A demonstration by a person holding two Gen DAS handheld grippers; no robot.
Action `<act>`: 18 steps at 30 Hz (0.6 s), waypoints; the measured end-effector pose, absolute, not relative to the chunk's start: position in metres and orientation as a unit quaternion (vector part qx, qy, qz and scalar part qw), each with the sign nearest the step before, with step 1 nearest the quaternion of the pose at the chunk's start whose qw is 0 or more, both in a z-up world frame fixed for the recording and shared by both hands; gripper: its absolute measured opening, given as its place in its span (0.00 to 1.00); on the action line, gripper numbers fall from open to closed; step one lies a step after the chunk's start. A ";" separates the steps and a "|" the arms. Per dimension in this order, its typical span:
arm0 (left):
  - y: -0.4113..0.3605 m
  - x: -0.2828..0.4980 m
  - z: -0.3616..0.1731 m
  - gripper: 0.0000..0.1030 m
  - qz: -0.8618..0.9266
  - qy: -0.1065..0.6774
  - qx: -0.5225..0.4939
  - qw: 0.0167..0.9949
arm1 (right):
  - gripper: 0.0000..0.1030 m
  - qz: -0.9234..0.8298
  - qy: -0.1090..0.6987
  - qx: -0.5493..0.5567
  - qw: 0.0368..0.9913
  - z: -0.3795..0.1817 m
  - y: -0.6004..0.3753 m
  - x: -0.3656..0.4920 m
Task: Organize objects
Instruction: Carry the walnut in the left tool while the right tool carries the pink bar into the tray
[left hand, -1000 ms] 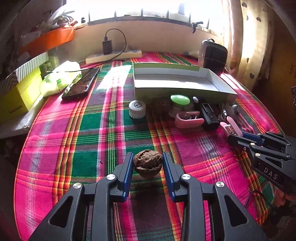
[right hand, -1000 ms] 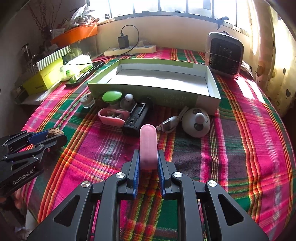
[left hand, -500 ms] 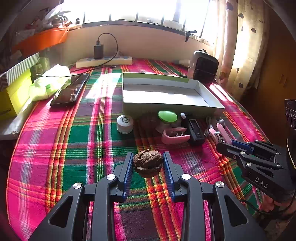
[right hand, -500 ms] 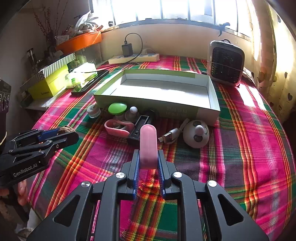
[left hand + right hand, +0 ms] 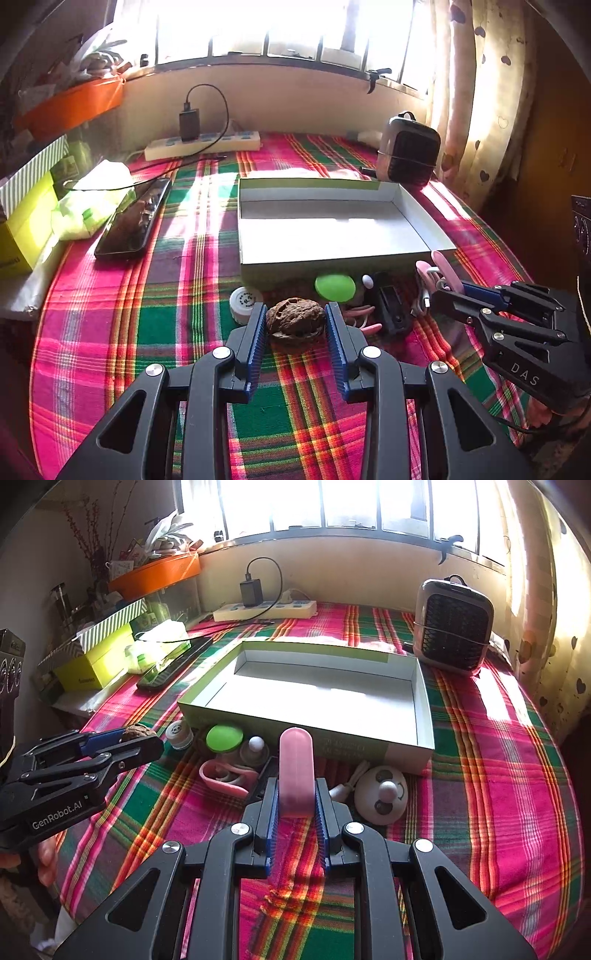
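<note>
Left wrist view, read left to right. At 9 o'clock a yellow box sits at the table edge, with a black phone lying flat on the plaid tablecloth just beside it toward centre. At 12 o'clock a white power strip lies along the wall under the window. At centre stands the open cardboard tray, its white floor bare. Against the tray's near wall: a small white jar, a green lid, a black rectangular item. At 6 o'clock the left gripper is clamped on a walnut, both blue pads pressed to its sides, the nut held clear of the cloth. At 3 o'clock the right gripper enters from the side, clamped on a pink capsule-shaped case.

Right wrist view, left to right. At 9 o'clock the left gripper grips the walnut. At centre the right gripper is closed tight on the pink case, which stands upright between the pads, in front of the tray's near wall. At 4 o'clock of the case, a round white panda-faced item rests on the cloth. At 1 o'clock a small fan heater stands behind the tray.
</note>
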State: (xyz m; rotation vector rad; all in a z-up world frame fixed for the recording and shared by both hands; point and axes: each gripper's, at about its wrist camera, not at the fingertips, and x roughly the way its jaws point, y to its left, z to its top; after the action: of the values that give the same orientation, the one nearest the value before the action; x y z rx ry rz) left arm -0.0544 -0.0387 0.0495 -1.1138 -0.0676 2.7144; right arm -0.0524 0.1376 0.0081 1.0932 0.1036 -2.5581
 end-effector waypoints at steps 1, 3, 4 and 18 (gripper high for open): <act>-0.038 -0.059 0.051 0.29 0.920 -0.025 -0.377 0.106 | 0.18 -0.904 0.037 0.386 0.178 0.010 0.137 -0.056; -0.038 -0.069 0.054 0.29 0.919 -0.030 -0.379 0.109 | 0.18 -0.905 0.037 0.385 0.179 0.014 0.136 -0.064; -0.038 -0.073 0.056 0.29 0.918 -0.033 -0.378 0.111 | 0.18 -0.905 0.035 0.383 0.180 0.016 0.135 -0.068; -0.030 -0.142 0.066 0.29 0.918 -0.021 -0.380 0.114 | 0.18 -0.897 0.044 0.399 0.187 0.024 0.120 -0.134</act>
State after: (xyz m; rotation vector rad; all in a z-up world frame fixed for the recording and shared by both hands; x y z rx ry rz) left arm -0.1425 -0.0302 0.0662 -1.1134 -0.0606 2.6902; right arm -0.1344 0.1202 0.0239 1.1218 0.1227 -2.5244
